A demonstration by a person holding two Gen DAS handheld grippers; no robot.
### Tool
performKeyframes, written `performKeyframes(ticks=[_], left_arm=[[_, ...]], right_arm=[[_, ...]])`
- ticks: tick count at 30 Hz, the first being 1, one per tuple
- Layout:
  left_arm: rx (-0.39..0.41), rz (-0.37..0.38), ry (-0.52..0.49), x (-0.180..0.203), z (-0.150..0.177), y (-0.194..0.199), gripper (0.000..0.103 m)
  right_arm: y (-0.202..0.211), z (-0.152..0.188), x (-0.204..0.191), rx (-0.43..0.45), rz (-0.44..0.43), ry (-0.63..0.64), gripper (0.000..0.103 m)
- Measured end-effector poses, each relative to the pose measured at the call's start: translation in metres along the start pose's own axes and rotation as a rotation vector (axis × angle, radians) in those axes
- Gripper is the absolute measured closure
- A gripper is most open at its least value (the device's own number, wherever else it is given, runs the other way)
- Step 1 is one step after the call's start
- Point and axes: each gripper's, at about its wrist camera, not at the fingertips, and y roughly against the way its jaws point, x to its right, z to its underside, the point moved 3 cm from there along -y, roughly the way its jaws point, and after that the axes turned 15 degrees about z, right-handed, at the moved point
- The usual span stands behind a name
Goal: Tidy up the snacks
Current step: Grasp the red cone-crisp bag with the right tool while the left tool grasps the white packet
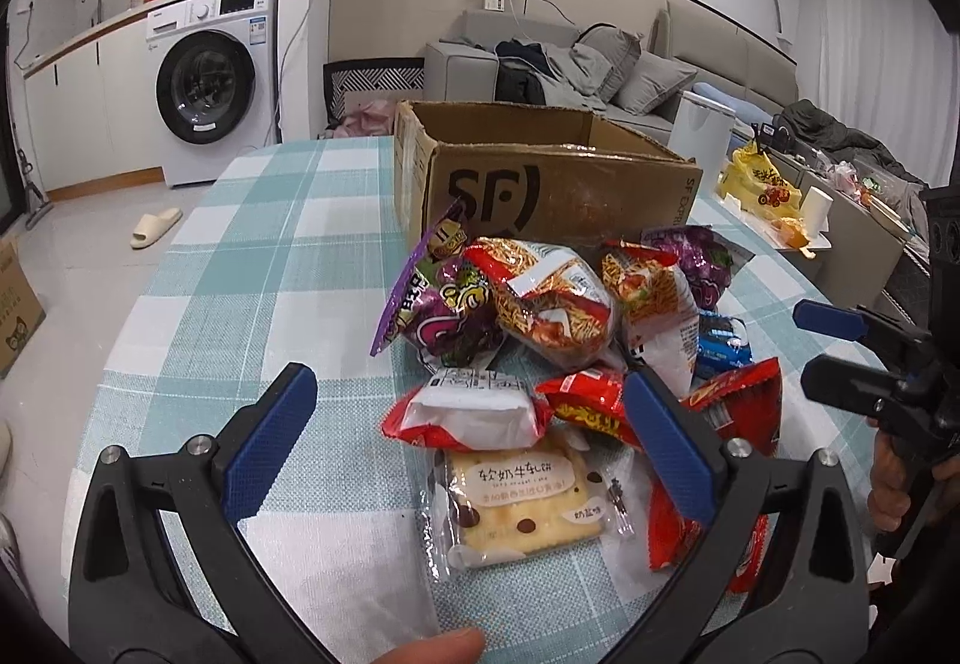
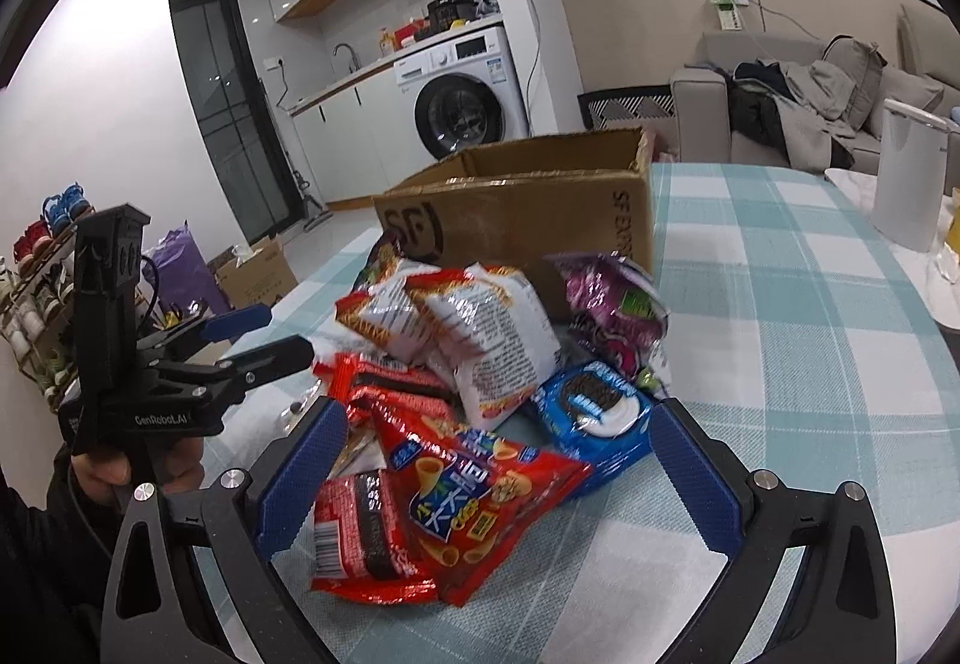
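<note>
Left wrist view: cracker packet (image 1: 528,502) between the left gripper's (image 1: 468,442) wide-apart jaws, untouched; right gripper (image 2: 498,478) likewise agape.

Snack packets (image 1: 540,304) heaped before open cardboard box (image 1: 540,172).

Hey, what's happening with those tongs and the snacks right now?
Left tongs open. Right tongs open. Snack pile on table, none held. Cardboard box open behind pile, nothing blocking.
</note>
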Motion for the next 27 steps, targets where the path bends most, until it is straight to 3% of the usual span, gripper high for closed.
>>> performKeyframes(ticks=[7,14,21,27], left_arm=[[-0.064,0.003,0.032,-0.006,0.006,-0.012,0.002],[-0.102,0.001,0.069,-0.017,0.01,-0.025,0.002],[-0.145,0.018,0.108,-0.025,0.01,-0.04,0.005],[-0.166,0.028,0.126,-0.03,0.006,-0.05,0.016]], right_arm=[[-0.012,0.013,-0.007,-0.084,-0.053,0.006,0.001],[-0.028,0.023,-0.004,-0.175,-0.076,-0.031,0.014],[-0.041,0.025,-0.005,-0.22,-0.075,-0.043,0.016],[-0.048,0.025,-0.007,-0.241,-0.081,-0.048,0.021]])
